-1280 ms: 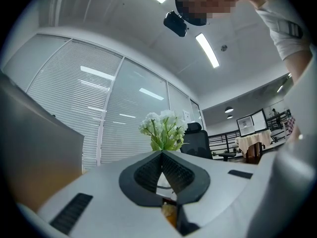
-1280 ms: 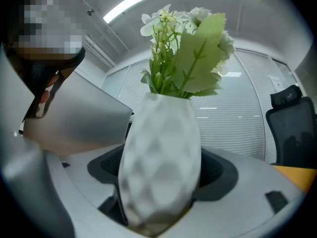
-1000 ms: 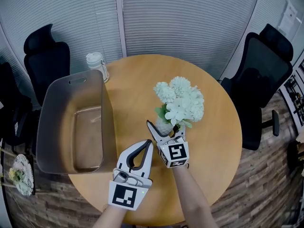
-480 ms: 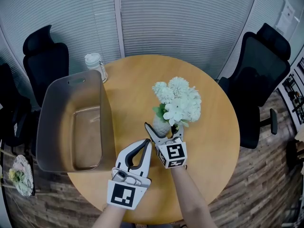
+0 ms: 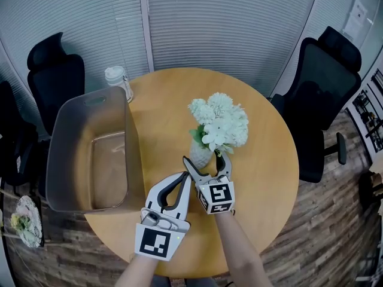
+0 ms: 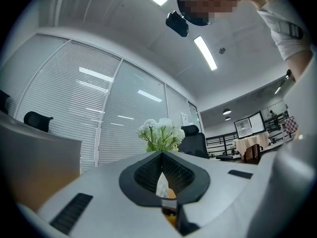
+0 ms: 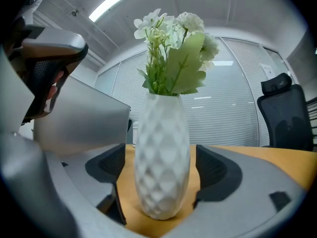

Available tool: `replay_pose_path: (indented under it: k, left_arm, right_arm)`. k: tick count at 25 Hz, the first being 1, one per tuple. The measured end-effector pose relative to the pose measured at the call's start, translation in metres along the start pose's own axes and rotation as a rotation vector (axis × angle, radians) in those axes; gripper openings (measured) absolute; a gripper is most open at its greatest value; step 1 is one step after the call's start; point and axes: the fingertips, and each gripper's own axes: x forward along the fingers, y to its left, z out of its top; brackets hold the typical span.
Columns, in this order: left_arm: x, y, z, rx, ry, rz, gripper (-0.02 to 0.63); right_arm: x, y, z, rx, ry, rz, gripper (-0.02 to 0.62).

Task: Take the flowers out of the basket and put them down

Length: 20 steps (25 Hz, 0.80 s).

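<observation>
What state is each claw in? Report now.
Left claw: shut, empty.
Right claw: open, jaws just been opening; white diamond-textured ceramic vase of white flowers stands between them, unpressed.

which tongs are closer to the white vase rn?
Right. The right tongs have just been opening and straddle the vase, not touching it. The left tongs sit shut, farther back beside them.

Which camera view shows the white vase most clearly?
The right gripper view: the vase fills the middle, whole and close. The head view shows it small beneath the flowers; the left gripper view shows mainly the flowers.
</observation>
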Motion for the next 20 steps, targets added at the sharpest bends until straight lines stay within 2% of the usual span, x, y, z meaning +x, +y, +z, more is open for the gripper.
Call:
replay_pose_path:
  k: [10,20]
  left_arm:
    - [-0.006,-0.012,0.003,0.001,-0.003,-0.018,0.000]
    - [-0.011,-0.016,0.012,0.007,0.002,-0.028,0.000]
  right_arm:
    - [-0.019,0.001,0.009,-0.027,-0.009,-0.020,0.426]
    - [-0.040,0.011,0.026,-0.064,0.026,0.002,0.425]
